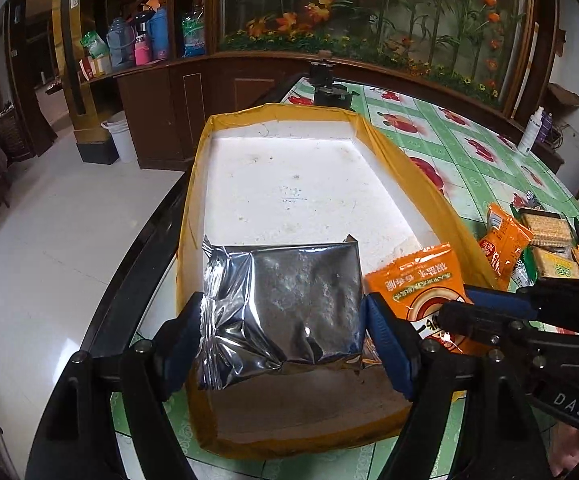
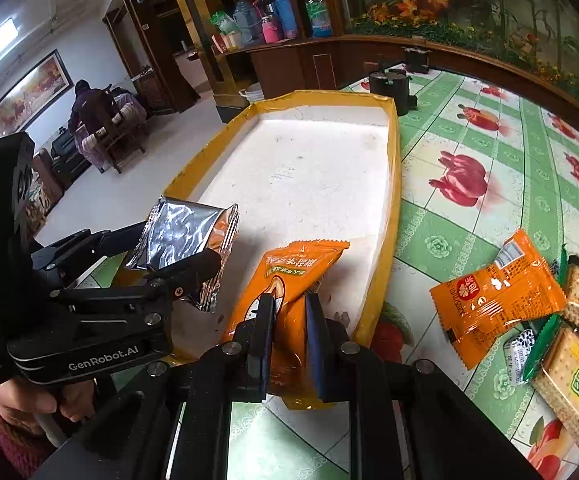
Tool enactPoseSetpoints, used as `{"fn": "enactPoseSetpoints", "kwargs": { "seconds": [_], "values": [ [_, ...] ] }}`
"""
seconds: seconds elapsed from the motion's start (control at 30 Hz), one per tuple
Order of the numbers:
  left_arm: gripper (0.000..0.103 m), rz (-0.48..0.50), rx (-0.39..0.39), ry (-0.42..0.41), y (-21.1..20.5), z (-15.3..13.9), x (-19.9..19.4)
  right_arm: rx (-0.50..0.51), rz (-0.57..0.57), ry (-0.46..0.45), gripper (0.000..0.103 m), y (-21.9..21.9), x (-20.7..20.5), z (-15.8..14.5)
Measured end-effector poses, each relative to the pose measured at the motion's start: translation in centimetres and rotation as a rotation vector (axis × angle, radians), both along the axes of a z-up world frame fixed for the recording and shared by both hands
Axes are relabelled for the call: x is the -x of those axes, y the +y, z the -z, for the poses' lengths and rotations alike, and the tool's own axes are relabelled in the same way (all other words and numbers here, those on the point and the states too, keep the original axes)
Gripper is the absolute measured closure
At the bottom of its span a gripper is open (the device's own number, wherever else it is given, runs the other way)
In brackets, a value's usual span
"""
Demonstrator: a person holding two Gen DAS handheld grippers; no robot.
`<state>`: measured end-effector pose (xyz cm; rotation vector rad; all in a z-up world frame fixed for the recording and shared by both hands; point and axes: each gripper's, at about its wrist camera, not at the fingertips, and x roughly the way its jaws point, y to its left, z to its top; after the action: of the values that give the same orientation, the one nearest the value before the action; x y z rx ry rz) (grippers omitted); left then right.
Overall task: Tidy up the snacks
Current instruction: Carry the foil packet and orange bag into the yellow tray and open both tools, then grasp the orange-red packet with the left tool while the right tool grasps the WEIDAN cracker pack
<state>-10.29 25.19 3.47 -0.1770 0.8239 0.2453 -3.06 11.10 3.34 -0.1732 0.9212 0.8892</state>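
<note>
Two packets hang over the near end of my foam box: my left gripper clasps the silver pouch broadside, my right gripper pinches the orange packet lengthwise, both directly above the box floor.

A crinkled silver foil packet gleams mirror-bright at lower centre. Beside it, a glossy orange plastic snack wrapper looks smooth and creased. The shallow white foam tray appears matt and pitted, edged in shiny yellow tape. The green floral plastic tablecloth shines.
</note>
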Motion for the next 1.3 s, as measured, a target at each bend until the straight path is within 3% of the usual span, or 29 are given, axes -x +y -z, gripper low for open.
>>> {"fn": "enactPoseSetpoints", "kwargs": {
  "seconds": [0.33, 0.43, 0.7, 0.8, 0.93, 1.0, 1.07, 1.3],
  "values": [
    [0.019, 0.013, 0.047, -0.016, -0.5, -0.9, -0.2, -0.083, 0.042, -0.002, 0.079, -4.4, -0.7, -2.1],
    [0.019, 0.025, 0.036, -0.026, -1.1, -1.5, -0.1, -0.069, 0.146, -0.028, 0.077, -8.3, -2.9, -2.4],
    [0.019, 0.106, 0.039, -0.053, -4.0, -2.8, -0.5, -0.020, 0.369, 0.029, 0.074, -17.0, -7.7, -1.0],
    [0.019, 0.155, 0.027, -0.050, -5.5, -3.0, -0.9, -0.015, 0.344, 0.080, 0.069, -18.2, -6.9, 0.2],
    [0.019, 0.214, 0.009, -0.042, -7.7, -3.1, -1.6, -0.051, 0.209, 0.158, 0.061, -18.3, -4.3, 0.9],
    [0.019, 0.239, 0.003, -0.035, -8.7, -3.2, -2.3, -0.042, 0.207, 0.109, 0.050, -18.3, -3.5, 0.4],
    [0.019, 0.267, 0.000, -0.024, -9.6, -3.2, -2.9, -0.045, 0.198, 0.064, 0.030, -18.1, -3.0, -0.1],
    [0.017, 0.355, -0.088, 0.035, -13.4, -3.2, -6.3, -0.003, 0.167, 0.071, 0.030, -16.4, -1.7, 1.2]
  ]
}}
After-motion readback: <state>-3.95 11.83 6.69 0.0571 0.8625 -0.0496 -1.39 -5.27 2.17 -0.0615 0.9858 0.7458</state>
